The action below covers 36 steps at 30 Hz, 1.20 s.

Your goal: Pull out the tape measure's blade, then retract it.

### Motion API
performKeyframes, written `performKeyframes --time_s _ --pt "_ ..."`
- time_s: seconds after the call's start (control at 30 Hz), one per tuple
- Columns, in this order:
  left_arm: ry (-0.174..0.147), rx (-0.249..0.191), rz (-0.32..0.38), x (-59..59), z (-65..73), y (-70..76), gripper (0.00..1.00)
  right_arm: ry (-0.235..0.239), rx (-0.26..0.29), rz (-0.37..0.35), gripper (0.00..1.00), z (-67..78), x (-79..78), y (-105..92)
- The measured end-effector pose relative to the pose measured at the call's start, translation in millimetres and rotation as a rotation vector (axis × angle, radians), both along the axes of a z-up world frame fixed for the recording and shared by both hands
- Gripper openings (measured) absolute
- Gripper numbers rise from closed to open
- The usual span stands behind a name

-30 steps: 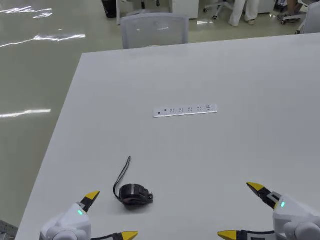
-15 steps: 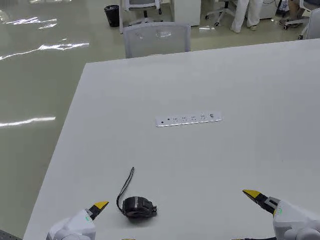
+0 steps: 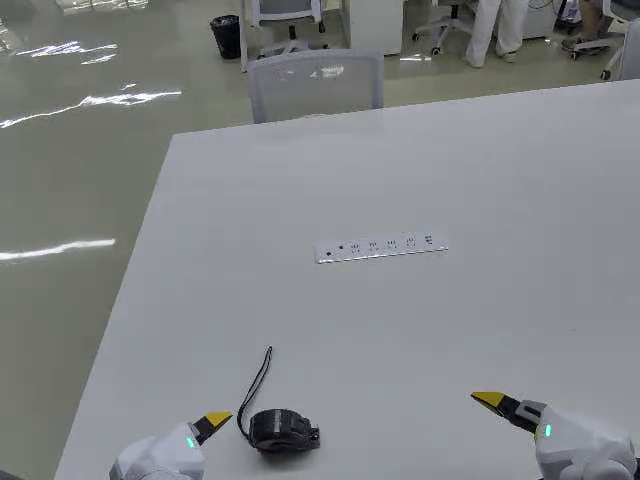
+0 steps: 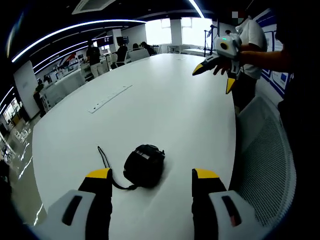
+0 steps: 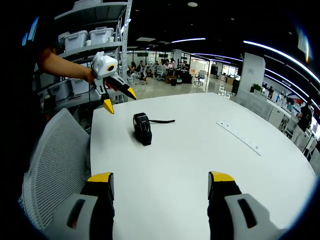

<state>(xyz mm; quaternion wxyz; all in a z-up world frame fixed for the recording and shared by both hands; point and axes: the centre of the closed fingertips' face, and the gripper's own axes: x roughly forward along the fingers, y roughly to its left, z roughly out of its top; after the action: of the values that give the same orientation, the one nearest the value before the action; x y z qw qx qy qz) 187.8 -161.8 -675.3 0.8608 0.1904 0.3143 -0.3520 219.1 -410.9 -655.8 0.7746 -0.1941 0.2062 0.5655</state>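
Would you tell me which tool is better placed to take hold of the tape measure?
Left. The left tool hangs open right beside the tape measure, facing it; the right tool, also open, is much farther off.

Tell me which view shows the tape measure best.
The left gripper view: the tape measure lies close and large just ahead of the open jaws. The right gripper view shows it smaller and farther off; the head view shows it small, from above, near the bottom edge.

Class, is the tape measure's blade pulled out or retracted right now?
Retracted: no blade extends from the tape measure; only its strap trails across the table.
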Motion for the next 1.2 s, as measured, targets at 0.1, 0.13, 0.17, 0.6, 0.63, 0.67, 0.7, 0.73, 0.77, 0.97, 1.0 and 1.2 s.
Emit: performKeyframes --time_s 0.1,0.13,0.17,0.6,0.63,0.67,0.7,0.73,0.77,0.97,1.0,1.2 --pt "0.006 0.018 -0.025 2.0 -3.0 1.5 0.62 -0.008 -0.004 0.017 0.77 -2.5 3.6 4.3" --pt "0.009 0.022 -0.03 3.4 -4.7 2.3 0.61 -0.009 -0.003 0.02 0.76 -2.2 4.8 6.3" --pt "0.011 0.024 -0.032 4.1 -5.8 2.6 0.6 -0.008 -0.002 0.022 0.76 -2.8 5.8 7.6" --pt "0.035 0.051 -0.083 15.3 -29.3 3.5 0.52 0.0 -0.01 0.091 0.67 -20.1 11.1 32.1" --pt "0.035 0.051 -0.086 16.1 -29.6 3.0 0.51 0.002 -0.012 0.094 0.66 -21.4 11.5 33.3" --pt "0.036 0.052 -0.09 17.5 -30.5 2.6 0.51 0.002 -0.014 0.101 0.66 -23.3 11.6 35.1" --pt "0.038 0.05 -0.093 18.4 -31.1 2.1 0.51 0.003 -0.016 0.105 0.66 -24.7 12.0 36.3" --pt "0.041 0.051 -0.098 19.2 -32.0 1.5 0.51 0.003 -0.018 0.111 0.65 -25.4 11.9 37.5" --pt "0.041 0.053 -0.107 20.3 -33.3 0.8 0.51 0.005 -0.022 0.118 0.64 -27.3 12.2 39.0" --pt "0.047 0.075 -0.155 28.5 -38.9 -0.6 0.49 0.019 -0.026 0.144 0.6 -37.6 17.0 48.5" --pt "0.049 0.077 -0.161 29.2 -39.5 -0.8 0.48 0.019 -0.024 0.147 0.59 -38.2 17.6 49.7" --pt "0.059 0.121 -0.21 34.5 -44.6 0.4 0.43 0.019 -0.032 0.167 0.57 -45.3 22.2 56.9"
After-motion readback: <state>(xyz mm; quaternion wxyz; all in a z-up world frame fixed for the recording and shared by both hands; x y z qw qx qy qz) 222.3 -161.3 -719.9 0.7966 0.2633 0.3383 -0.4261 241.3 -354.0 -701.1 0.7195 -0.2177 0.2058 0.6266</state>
